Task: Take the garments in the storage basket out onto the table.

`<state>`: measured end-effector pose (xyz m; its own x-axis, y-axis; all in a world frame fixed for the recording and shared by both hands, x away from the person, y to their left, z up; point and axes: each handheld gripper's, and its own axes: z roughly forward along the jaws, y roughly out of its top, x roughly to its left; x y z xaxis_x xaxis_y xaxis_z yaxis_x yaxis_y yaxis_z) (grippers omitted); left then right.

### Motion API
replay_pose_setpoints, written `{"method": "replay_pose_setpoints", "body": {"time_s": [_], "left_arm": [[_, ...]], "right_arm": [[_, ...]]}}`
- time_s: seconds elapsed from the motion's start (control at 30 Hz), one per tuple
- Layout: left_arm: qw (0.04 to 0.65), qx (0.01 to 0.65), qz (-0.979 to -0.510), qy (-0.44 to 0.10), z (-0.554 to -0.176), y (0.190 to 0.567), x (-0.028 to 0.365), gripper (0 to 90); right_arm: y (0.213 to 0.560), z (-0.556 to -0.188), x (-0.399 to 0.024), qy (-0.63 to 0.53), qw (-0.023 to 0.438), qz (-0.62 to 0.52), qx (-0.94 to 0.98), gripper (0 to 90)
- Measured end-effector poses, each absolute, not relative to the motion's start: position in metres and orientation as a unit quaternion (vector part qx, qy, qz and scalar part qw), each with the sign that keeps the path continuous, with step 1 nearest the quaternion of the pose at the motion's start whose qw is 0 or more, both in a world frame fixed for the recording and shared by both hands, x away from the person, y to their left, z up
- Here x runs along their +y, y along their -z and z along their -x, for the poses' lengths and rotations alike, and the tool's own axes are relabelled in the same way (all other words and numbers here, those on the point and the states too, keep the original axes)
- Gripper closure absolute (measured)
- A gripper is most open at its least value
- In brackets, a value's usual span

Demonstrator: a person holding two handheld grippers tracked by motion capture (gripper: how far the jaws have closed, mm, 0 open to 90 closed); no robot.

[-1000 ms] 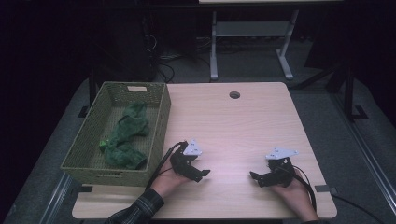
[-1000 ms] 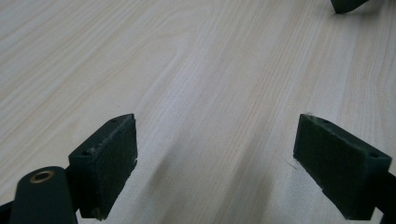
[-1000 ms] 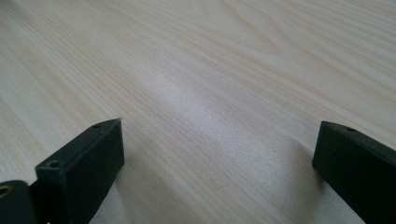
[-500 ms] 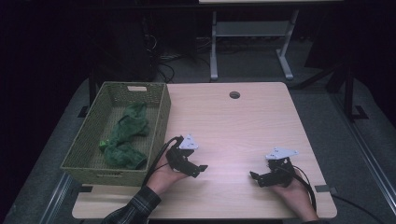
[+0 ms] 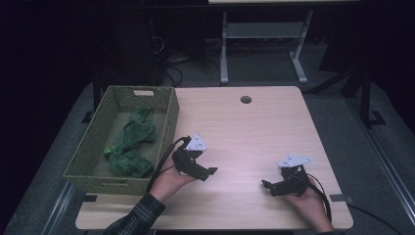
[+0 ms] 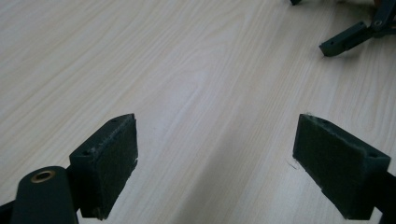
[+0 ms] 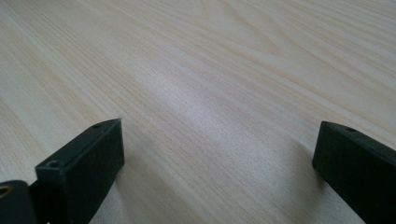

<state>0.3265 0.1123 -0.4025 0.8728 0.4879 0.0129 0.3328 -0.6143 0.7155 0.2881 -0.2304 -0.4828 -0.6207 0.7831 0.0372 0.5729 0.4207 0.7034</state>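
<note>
**Grippers idle, cloth in basket**

Left gripper [image 5: 208, 172]: jaws spread wide, holding nothing, low over the wooden table [image 5: 254, 127], likely poised for a reach.
Right gripper [image 5: 268, 186]: at 5 o'clock, likewise released and unladen.
Green cloth [image 5: 129, 144]: crumpled inside the woven basket [image 5: 166, 122] at 9 o'clock, just beside the left gripper, probably its target.
</note>
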Motion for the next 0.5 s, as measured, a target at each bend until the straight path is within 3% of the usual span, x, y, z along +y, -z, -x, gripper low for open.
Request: {"method": "replay_pose_setpoints", "body": {"time_s": [0.5], "left_arm": [[0.385,0.221,-0.889,-0.110,-0.336,0.374,0.119,13.4]], "right_arm": [[0.483,-0.288,-0.230,-0.350,0.151,-0.408,0.829,1.9]]}}
